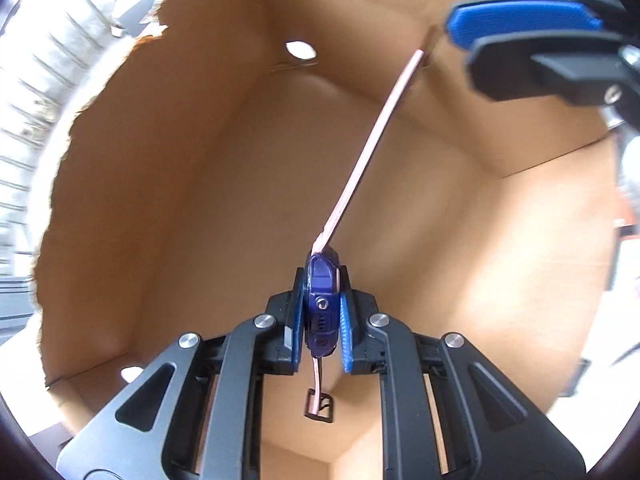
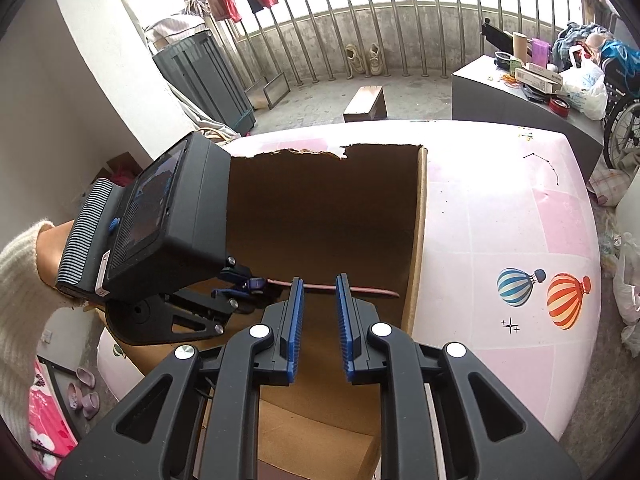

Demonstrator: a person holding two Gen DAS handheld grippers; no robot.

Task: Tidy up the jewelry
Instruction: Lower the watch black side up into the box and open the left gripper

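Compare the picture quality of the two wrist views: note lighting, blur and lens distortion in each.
Left wrist view: the cardboard box interior is evenly and softly lit, the window area at the edges is blown out, and the other hand-held gripper at top right is blurred. Right wrist view: sharp, bright daylight washes out the pink tabletop, and the railing bars bow.

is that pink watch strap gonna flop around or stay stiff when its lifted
Probably semi-stiff: the long pink strap juts out nearly straight from the watch clamped in the left gripper. The short buckle end dangles, so it likely swings. It looks thin, so probably light.
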